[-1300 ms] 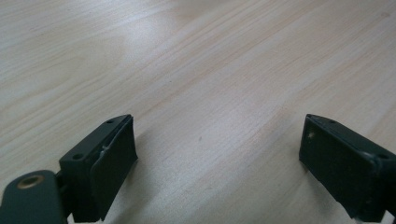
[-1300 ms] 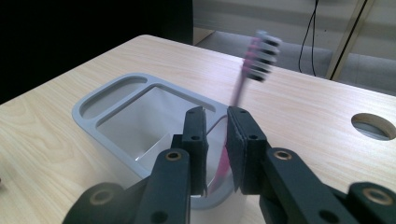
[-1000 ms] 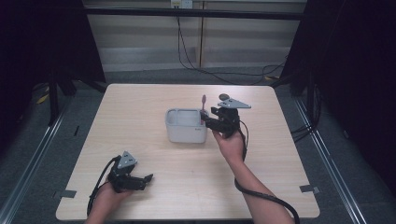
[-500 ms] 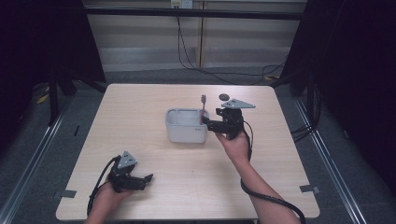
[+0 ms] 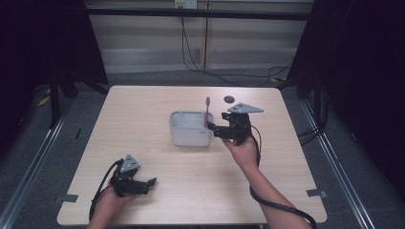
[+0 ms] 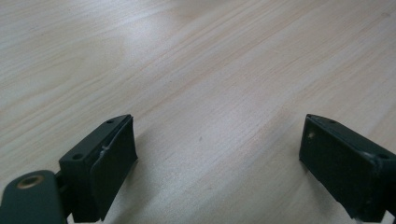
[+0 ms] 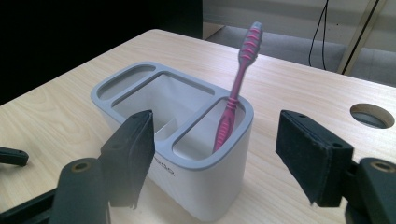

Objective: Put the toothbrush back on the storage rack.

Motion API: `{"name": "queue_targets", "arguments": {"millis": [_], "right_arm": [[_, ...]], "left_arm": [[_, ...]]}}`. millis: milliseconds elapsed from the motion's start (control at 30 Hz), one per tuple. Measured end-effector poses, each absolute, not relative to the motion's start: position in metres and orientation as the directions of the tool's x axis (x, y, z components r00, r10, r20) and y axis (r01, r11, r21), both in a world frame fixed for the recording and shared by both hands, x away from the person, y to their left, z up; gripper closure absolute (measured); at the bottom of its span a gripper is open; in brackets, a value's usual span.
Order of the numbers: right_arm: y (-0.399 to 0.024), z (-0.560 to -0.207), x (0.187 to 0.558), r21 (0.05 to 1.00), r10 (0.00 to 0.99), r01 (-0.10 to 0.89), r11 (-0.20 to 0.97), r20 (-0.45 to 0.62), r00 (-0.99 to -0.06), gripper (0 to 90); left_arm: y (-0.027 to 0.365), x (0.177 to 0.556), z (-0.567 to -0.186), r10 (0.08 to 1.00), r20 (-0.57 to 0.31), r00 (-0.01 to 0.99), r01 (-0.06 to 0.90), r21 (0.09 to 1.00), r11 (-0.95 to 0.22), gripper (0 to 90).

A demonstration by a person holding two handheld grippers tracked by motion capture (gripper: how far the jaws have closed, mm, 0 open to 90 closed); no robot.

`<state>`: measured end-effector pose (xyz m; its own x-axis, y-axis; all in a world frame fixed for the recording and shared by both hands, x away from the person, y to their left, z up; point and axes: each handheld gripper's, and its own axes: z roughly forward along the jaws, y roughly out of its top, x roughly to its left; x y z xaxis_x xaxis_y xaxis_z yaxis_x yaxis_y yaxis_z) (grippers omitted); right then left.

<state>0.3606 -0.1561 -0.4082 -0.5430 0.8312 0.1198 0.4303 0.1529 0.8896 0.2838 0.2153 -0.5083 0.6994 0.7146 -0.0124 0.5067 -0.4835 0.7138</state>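
A pink toothbrush (image 7: 236, 88) stands upright in the end compartment of a grey holder (image 7: 177, 154), leaning slightly; the pair sits mid-table, the holder (image 5: 191, 133) with the toothbrush (image 5: 207, 111) at its right end. My right gripper (image 7: 215, 158) is open just in front of that end, jaws wide apart and nothing between them; in the high view the right gripper (image 5: 216, 130) sits close beside the holder's right wall. My left gripper (image 5: 149, 185) rests open on the table near the front left edge, with bare wood between its jaws (image 6: 219, 158).
A round hole (image 5: 229, 99) in the tabletop lies behind the right gripper, also seen as the hole (image 7: 371, 115) at the right. The holder's other two compartments look empty. Cables trail from both grippers toward the front edge.
The right gripper let go of the toothbrush, which now stands in the holder, and backed slightly right and toward the front. The left gripper stayed put.
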Motion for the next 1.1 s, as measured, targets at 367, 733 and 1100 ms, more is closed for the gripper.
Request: {"name": "queue_targets", "arguments": {"millis": [367, 733, 1100], "right_arm": [[-0.164, -0.410, 0.354, 0.883, 0.822, 0.440, 0.163, 0.125, -0.555, 25.7], [-0.177, -0.418, 0.344, 0.867, 0.810, 0.460, 0.191, 0.125, -0.573, 23.7], [-0.190, -0.430, 0.330, 0.857, 0.795, 0.467, 0.217, 0.122, -0.594, 20.9]], "left_arm": [[0.215, 0.284, -0.508, 0.715, -0.012, 0.699, 0.506, 0.714, -0.483, 10.4], [0.215, 0.284, -0.508, 0.714, -0.014, 0.700, 0.508, 0.713, -0.484, 10.5], [0.216, 0.284, -0.508, 0.714, -0.014, 0.700, 0.508, 0.712, -0.484, 10.5]]}}
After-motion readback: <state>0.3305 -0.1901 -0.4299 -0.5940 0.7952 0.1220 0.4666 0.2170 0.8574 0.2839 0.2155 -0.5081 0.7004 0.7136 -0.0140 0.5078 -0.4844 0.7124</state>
